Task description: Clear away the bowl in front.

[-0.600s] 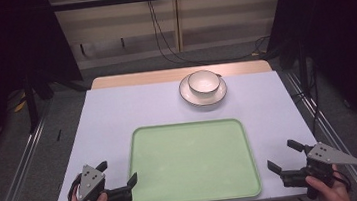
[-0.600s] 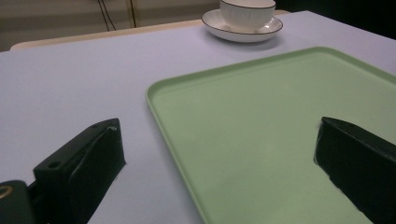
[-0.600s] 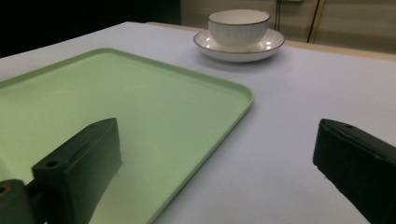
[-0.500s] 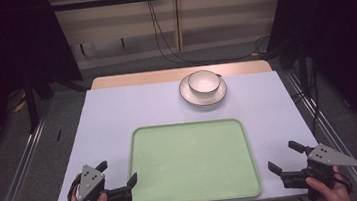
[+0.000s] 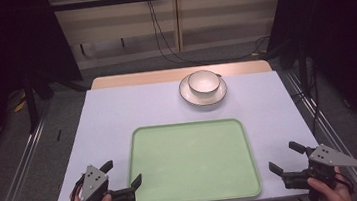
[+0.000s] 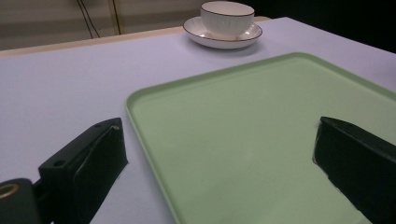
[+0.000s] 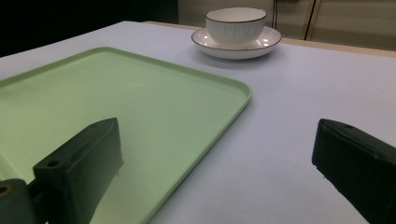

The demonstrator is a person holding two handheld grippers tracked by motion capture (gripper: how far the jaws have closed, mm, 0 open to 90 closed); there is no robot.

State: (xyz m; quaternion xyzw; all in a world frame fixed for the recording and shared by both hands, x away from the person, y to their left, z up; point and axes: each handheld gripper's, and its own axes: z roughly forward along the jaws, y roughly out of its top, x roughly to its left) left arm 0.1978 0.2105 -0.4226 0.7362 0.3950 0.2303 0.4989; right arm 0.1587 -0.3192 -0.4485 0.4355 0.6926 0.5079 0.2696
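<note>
Now my left claw [image 5: 123,176] sits at the lower left of the high view, and its jaws are wide apart with nothing between them. One jaw hangs over the white table [image 5: 118,117] and the other over the near left corner of the green tray [image 5: 193,162]. My right claw [image 5: 287,158] is at the lower right, just beside the tray's right edge, and its jaws are wide apart too, holding nothing. In the right gripper view one jaw is over the tray and one over the table. Up near the top middle of the high view, a white cup [image 5: 203,82] stands on a saucer [image 5: 218,94], well apart from both claws and past the far edge of the tray
</note>
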